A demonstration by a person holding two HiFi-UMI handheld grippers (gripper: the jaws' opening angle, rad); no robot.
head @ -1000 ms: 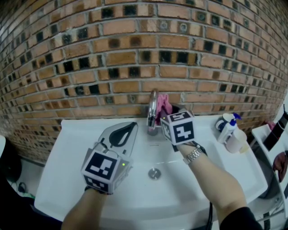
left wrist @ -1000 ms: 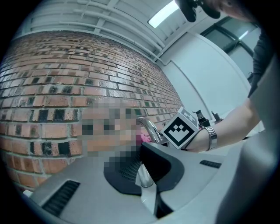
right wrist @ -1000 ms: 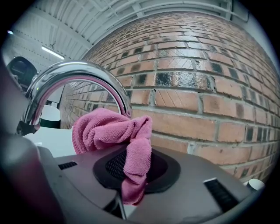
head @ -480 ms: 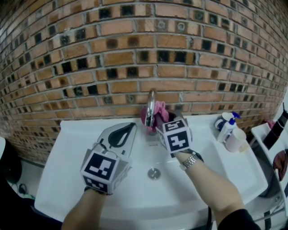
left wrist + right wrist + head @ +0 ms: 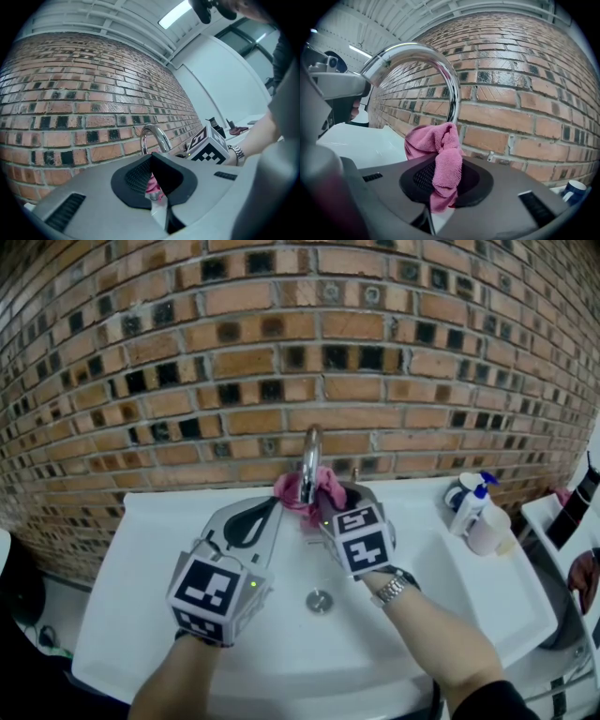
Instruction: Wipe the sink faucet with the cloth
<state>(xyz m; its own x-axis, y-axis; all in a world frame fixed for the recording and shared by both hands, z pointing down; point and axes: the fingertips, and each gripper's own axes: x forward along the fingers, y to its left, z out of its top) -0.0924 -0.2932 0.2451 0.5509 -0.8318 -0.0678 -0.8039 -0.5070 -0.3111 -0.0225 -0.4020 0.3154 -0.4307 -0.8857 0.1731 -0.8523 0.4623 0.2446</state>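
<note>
A chrome curved faucet (image 5: pixel 309 460) (image 5: pixel 436 61) (image 5: pixel 154 136) stands at the back of the white sink (image 5: pixel 141 549). My right gripper (image 5: pixel 325 501) (image 5: pixel 443 165) is shut on a pink cloth (image 5: pixel 302 491) (image 5: pixel 440 154), which is bunched against the foot of the faucet. The cloth spreads to both sides of the spout's base. My left gripper (image 5: pixel 272 506) (image 5: pixel 151 158) is shut with nothing in it, held level to the left of the faucet and aimed at it. Through the gap by its tips a bit of the pink cloth (image 5: pixel 153 187) shows.
A brick wall (image 5: pixel 234 362) rises right behind the sink. A spray bottle (image 5: pixel 474 506), a white container (image 5: pixel 489 532) and a mug (image 5: pixel 458 495) (image 5: pixel 574 189) stand at the sink's back right. The drain (image 5: pixel 320 600) lies in the middle of the basin.
My right gripper has carried the cloth down and to the left, from the right side of the spout to its foot. The left gripper has stayed where it was.
</note>
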